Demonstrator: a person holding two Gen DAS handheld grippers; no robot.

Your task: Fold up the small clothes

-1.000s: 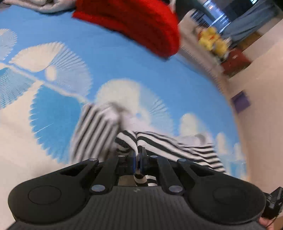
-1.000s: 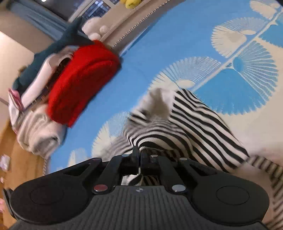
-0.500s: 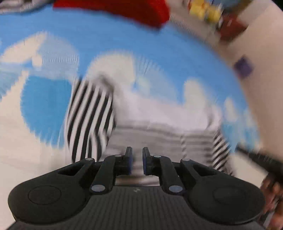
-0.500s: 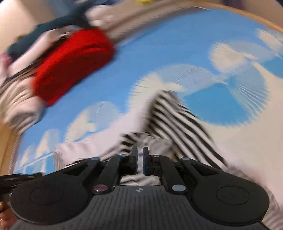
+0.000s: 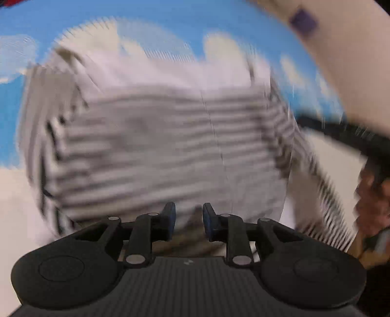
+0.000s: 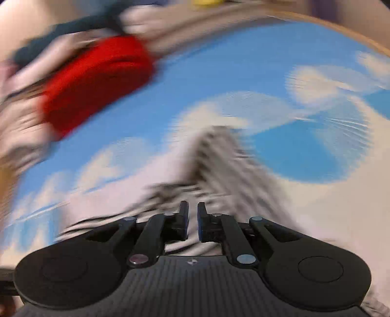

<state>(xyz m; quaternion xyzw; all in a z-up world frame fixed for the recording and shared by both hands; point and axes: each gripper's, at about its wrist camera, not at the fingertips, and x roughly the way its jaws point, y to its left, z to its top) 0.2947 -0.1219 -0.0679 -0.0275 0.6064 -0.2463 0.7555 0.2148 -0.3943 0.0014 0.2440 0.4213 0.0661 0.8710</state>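
A black-and-white striped garment (image 5: pixel 170 146) lies folded over on the blue and white bedspread (image 5: pixel 151 14), blurred by motion. My left gripper (image 5: pixel 187 220) hovers over its near edge, jaws opening, with a clear gap and no cloth pinched. In the right wrist view the same striped garment (image 6: pixel 219 156) stretches away from my right gripper (image 6: pixel 192 223), whose jaws are also opening with nothing pressed between the pads. The other gripper's black bar (image 5: pixel 341 131) and a hand (image 5: pixel 370 202) show at the right of the left wrist view.
A red knitted garment (image 6: pixel 97 80) lies on a heap of other clothes (image 6: pixel 22 126) at the far left of the bedspread (image 6: pixel 219 63). A purple square (image 5: pixel 303 20) sits on the floor beyond the bed. The bed's wooden edge (image 6: pixel 341 26) curves along the far side.
Both grippers were shut on the striped cloth and have let it go, jaws parting. The left one swung over and down, so the garment now lies folded and fills its view.
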